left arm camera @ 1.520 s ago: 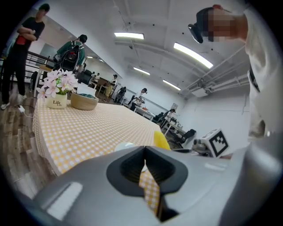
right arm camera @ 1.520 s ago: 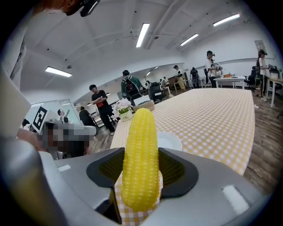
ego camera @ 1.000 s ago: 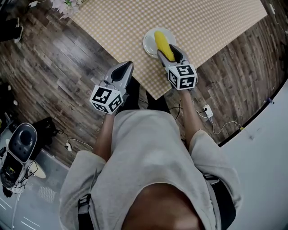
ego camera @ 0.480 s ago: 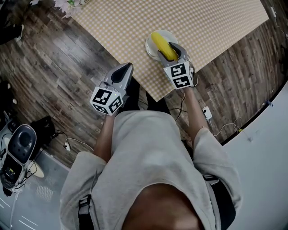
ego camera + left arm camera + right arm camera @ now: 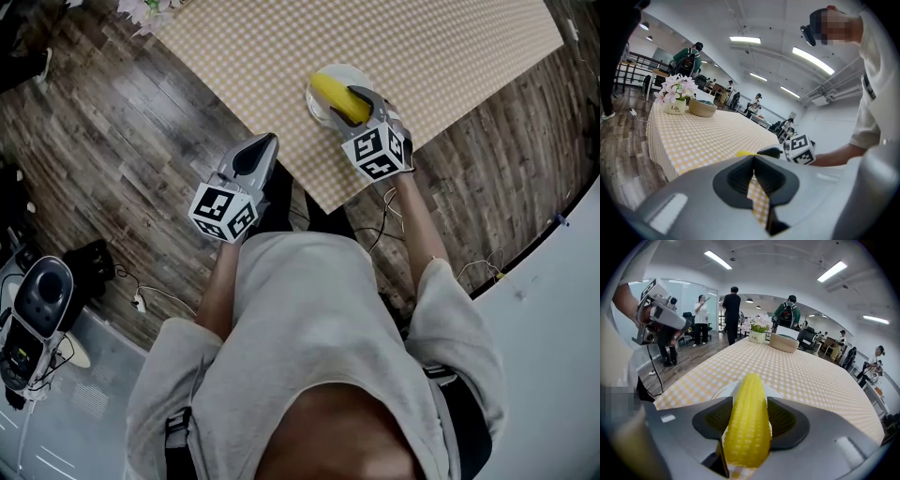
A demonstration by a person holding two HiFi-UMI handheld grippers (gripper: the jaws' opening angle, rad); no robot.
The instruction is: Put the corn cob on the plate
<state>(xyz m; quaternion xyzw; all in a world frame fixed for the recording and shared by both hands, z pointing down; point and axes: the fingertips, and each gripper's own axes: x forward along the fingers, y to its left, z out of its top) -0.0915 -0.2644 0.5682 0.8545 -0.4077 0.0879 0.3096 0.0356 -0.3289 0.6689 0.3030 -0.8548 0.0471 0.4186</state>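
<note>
My right gripper (image 5: 350, 103) is shut on a yellow corn cob (image 5: 330, 94), which hangs low over a white plate (image 5: 354, 71) near the corner of the checked table. In the right gripper view the corn cob (image 5: 748, 423) fills the space between both pads, its tip pointing away over the plate (image 5: 723, 391). My left gripper (image 5: 263, 145) hovers at the table's near edge, left of the plate, with its jaws together and nothing in them. From the left gripper view (image 5: 753, 174) I see the corn's tip (image 5: 744, 153) and the right gripper's marker cube (image 5: 801, 149).
A yellow-checked tablecloth (image 5: 412, 42) covers the table; its corner lies just below the plate. At the far end stand a pot of flowers (image 5: 675, 96) and a bowl (image 5: 702, 108). Wooden floor with cables (image 5: 403, 211) surrounds the table. People stand in the background.
My right gripper has rolled and sunk a little, swinging the corn cob from upright in the picture to lying leftward over the plate. The left gripper has stayed put.
</note>
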